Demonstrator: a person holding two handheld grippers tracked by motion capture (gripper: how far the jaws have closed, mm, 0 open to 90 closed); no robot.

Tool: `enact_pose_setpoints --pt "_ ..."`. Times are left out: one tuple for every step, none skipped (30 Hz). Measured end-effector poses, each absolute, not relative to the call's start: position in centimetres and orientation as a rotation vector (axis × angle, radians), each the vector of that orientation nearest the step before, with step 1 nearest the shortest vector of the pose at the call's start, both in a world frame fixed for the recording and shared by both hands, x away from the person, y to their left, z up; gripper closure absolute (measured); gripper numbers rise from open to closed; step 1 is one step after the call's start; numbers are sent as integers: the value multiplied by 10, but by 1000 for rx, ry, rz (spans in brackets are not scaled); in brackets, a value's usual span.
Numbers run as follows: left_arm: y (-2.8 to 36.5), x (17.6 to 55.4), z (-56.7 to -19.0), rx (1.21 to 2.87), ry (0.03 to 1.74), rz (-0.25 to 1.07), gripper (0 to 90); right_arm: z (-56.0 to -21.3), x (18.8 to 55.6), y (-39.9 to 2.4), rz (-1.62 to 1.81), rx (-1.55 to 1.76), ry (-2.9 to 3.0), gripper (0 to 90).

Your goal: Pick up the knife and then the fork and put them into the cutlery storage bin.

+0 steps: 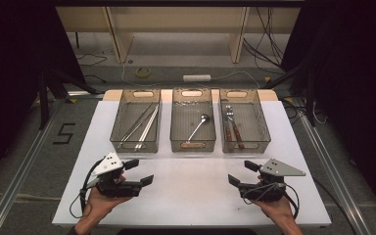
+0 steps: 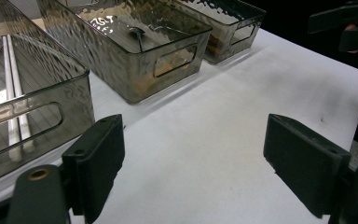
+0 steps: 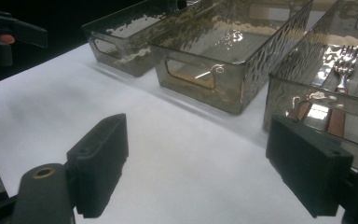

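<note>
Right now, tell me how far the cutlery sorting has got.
Looks sorted: chopsticks lie in the left bin, a spoon in the middle bin, and forks in the right bin. Nothing is in hand: the left tongs and right tongs are open, apart from the bins. No loose cutlery shows on the white table.

Three clear bins [image 1: 135,121] in a row, two chopstick pairs [image 1: 142,126] in the left, one ladle [image 1: 198,125] in the middle, two forks [image 1: 232,126] in the right, two grippers [image 1: 138,172] near.
</note>
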State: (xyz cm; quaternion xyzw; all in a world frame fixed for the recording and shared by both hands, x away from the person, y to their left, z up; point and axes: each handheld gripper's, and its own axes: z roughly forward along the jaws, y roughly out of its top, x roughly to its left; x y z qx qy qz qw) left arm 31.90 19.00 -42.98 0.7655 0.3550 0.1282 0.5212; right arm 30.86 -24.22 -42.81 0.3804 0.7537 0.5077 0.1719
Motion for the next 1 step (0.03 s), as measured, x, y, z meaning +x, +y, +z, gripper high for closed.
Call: enact_pose_setpoints --pt "190 319 -430 1834 851 307 199 -428 309 -242 1442 1080 2138 219"
